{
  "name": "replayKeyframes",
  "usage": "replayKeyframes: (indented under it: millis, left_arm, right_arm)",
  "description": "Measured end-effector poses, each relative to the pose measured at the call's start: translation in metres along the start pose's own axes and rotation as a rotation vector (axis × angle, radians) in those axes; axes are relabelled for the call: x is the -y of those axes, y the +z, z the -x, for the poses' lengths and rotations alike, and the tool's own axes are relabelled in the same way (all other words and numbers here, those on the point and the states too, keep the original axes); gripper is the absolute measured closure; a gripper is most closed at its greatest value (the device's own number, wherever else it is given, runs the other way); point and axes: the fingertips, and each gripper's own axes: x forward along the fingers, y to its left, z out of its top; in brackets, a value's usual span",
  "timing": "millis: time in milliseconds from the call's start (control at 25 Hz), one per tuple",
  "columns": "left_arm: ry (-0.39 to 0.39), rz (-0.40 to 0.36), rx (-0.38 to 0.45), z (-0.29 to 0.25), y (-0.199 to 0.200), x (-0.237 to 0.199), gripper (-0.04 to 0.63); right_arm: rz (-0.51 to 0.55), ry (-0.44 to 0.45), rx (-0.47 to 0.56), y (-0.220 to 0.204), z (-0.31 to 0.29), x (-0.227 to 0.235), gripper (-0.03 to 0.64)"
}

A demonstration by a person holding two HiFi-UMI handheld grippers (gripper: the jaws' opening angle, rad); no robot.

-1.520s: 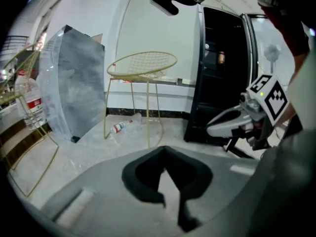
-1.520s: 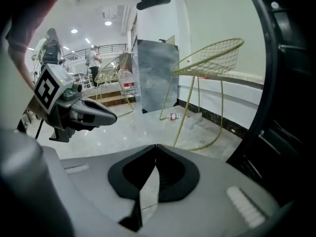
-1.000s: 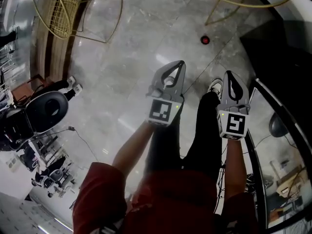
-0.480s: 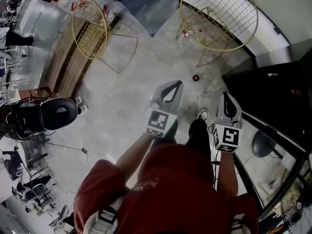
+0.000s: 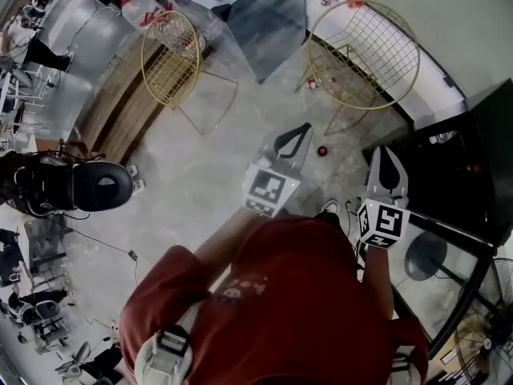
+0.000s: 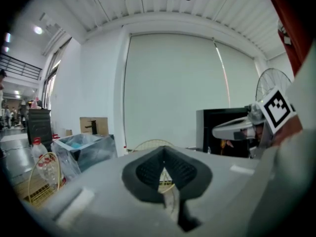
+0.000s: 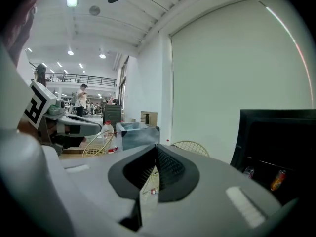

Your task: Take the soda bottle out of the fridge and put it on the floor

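Note:
The black fridge (image 5: 449, 147) stands at the right with its glass door (image 5: 437, 251) swung open; it also shows in the right gripper view (image 7: 276, 147). On its dark shelf I make out a small clear bottle (image 7: 249, 172) and a reddish-orange one (image 7: 278, 179); which is the soda I cannot tell. My left gripper (image 5: 302, 129) is shut and empty, pointing at the floor left of the fridge. My right gripper (image 5: 388, 152) is shut and empty, just short of the fridge front. Both sets of jaws meet at the tips in the left gripper view (image 6: 163, 156) and the right gripper view (image 7: 155, 153).
Two gold wire chairs (image 5: 365, 54) (image 5: 170, 58) stand ahead on the grey marble floor. A small red object (image 5: 322, 150) lies on the floor between the grippers. A plastic-wrapped box (image 5: 256, 10) is at the back, a black stool (image 5: 100, 185) at the left, a fan (image 5: 485, 327) at the lower right.
The view has lifted and closed in on the fridge: its interior, the wire chairs and the back wall have come into sight. Both grippers stay shut and side by side.

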Motion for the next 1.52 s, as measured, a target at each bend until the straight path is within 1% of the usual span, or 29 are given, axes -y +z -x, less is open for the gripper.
replayKeyframes:
  millis: [200,600,840,1160,1520]
  left_arm:
    - [0.016,-0.012,0.016,0.002,0.01,-0.007,0.595]
    - [0.058,-0.006,0.026,0.004,0.006,-0.014,0.595]
    - [0.058,-0.007,0.033,0.015,0.01,-0.014,0.595]
    - [0.051,-0.018,0.03,0.023,0.012,0.004,0.595]
    - [0.047,-0.023,0.031,0.036,0.014,0.01,0.595]
  right_arm:
    - [0.002,0.011,0.016,0.01,-0.006,-0.002,0.615]
    - [0.006,0.015,0.025,0.004,-0.005,0.001,0.615]
    - [0.008,0.013,0.032,0.009,0.002,-0.008,0.615]
    - [0.015,0.03,0.036,0.005,0.018,-0.009,0.615]
    - [0.028,0.037,0.036,0.007,0.028,-0.017,0.615]
